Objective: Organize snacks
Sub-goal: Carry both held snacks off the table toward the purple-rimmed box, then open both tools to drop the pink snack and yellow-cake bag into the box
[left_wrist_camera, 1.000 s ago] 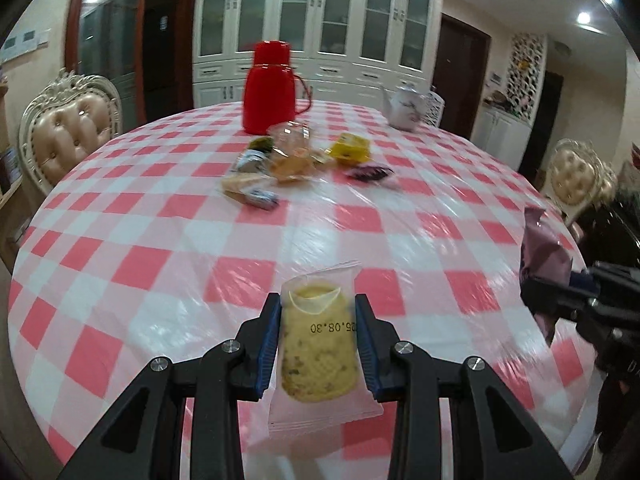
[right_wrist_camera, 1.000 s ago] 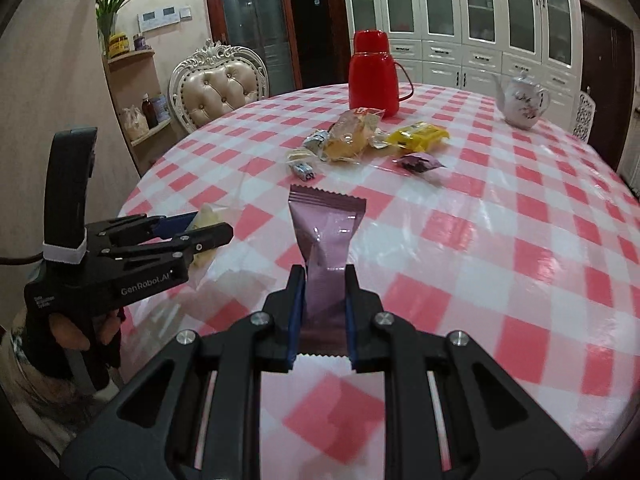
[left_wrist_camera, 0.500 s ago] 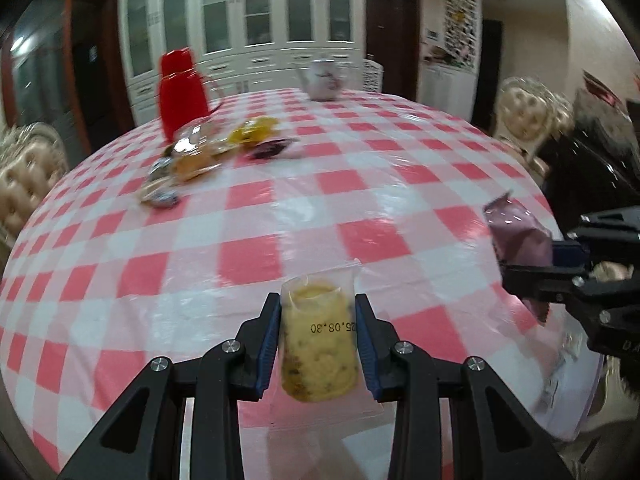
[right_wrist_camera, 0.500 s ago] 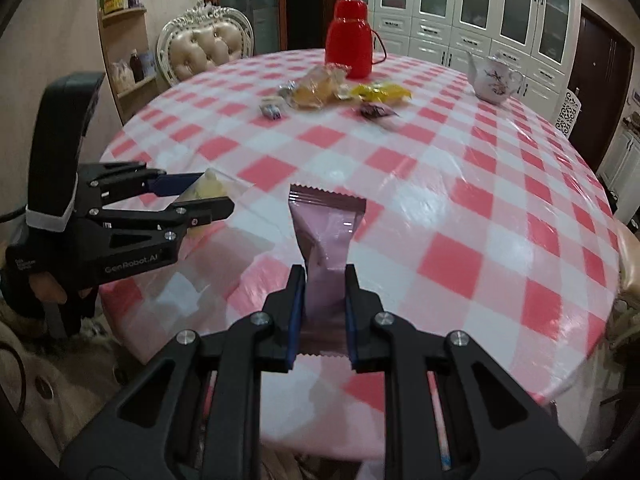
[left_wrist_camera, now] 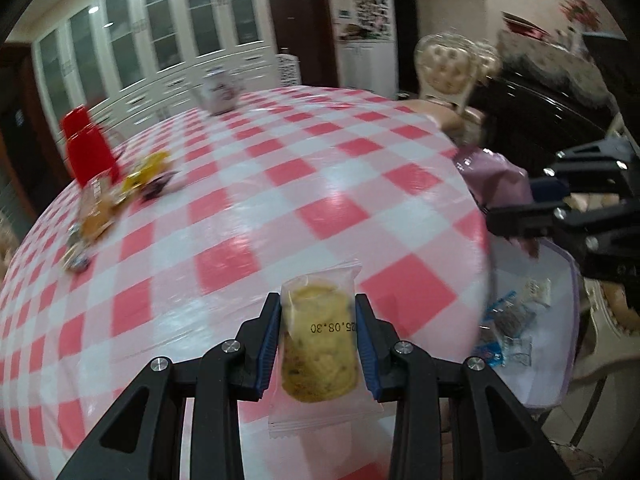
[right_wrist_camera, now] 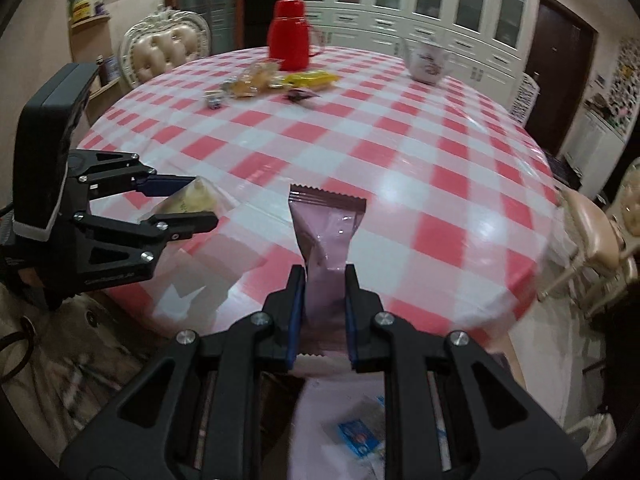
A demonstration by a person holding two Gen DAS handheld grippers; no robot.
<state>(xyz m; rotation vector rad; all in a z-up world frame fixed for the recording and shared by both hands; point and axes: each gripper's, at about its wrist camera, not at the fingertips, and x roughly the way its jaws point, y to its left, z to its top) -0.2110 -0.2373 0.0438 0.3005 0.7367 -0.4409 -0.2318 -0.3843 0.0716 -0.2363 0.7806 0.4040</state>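
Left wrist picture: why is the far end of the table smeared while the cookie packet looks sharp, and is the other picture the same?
Left wrist view: red jug and teapot streak with motion blur, while the cookie packet in the left hand-held gripper reads crisp. Right wrist view: milder blur, ceiling-light glare on the tablecloth, fisheye bulge in both.

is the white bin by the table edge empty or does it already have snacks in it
Not empty. The white bin below the table edge already holds a few blue-and-clear wrapped snacks; the right wrist view shows one too.
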